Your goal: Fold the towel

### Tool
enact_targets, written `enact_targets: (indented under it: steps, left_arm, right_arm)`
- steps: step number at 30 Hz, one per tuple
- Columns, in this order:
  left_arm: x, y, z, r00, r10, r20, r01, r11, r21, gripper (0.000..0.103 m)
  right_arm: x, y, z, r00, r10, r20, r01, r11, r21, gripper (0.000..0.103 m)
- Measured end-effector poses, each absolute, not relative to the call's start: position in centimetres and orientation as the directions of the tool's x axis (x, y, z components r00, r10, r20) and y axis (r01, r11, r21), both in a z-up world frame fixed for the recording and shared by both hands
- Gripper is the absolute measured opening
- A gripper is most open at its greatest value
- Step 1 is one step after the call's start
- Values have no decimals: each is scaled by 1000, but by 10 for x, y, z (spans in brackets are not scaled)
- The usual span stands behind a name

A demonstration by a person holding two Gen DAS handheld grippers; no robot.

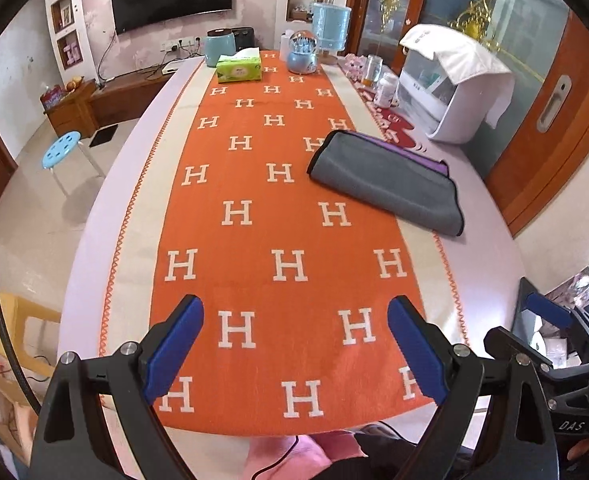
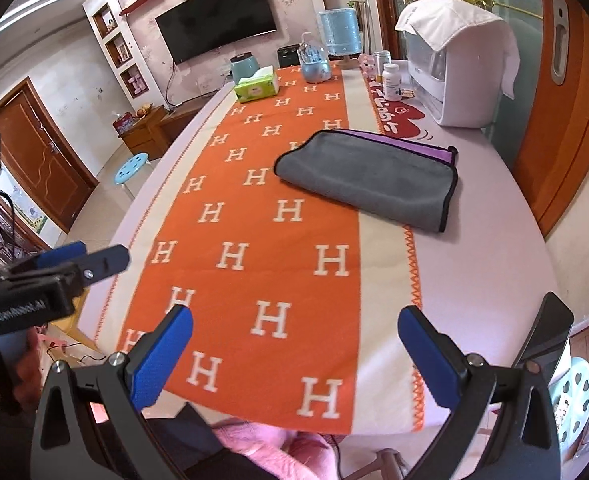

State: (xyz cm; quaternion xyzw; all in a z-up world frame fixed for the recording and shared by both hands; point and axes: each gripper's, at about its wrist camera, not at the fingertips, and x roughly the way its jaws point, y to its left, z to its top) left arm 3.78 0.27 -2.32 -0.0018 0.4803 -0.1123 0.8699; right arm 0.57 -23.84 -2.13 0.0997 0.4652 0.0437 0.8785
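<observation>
Left wrist view: the towel [image 1: 386, 182], grey with a purple underside showing along its far edge, lies on the desk [image 1: 490, 256], partly on the orange runner [image 1: 262, 216] and partly on the bare top to the right, well ahead of the left gripper [image 1: 296, 344]. It already sits doubled over, with a rounded fold on its left side and dark-trimmed edges stacked on the right, so at least one fold looks done; whether another is wanted I cannot tell. The left gripper's jaws stand spread wide with nothing between them, low near the desk's front edge. The right gripper [image 1: 550, 320] shows at the right margin; "DAS" is readable on its body. The runner carries a repeated white "H". A green tissue box [image 1: 239, 67] sits at the far end; its label is too small to read.

Right wrist view: the right gripper [image 2: 296, 354] is likewise released, jaws apart and holding nothing, well short of the towel [image 2: 368, 180], which rests flat and untouched. The left gripper [image 2: 66, 264] appears at the left, lettered "GenRobot.AI". A red mat [image 2: 398, 118] beyond the towel bears white characters I cannot make out.
</observation>
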Motion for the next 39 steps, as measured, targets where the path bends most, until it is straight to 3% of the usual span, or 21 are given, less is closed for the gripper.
enact_targets:
  steps: [11, 26, 30, 39]
  left_arm:
    - [16, 23, -6, 529, -182, -829, 108, 983, -146, 93]
    - [-20, 18, 16, 657, -35, -753, 51, 999, -2, 93]
    - [-26, 13, 20, 682, -21, -731, 57, 998, 24, 101]
    - [-32, 8, 25, 718, 0, -696, 57, 997, 59, 102]
  right_arm:
    - [-8, -221, 7, 533, 151, -832, 40, 978, 203, 103]
    - [-38, -204, 29, 632, 71, -772, 52, 990, 134, 103]
    - [-38, -205, 28, 639, 72, -766, 51, 989, 136, 103]
    - [-38, -203, 26, 643, 94, -760, 27, 989, 145, 103]
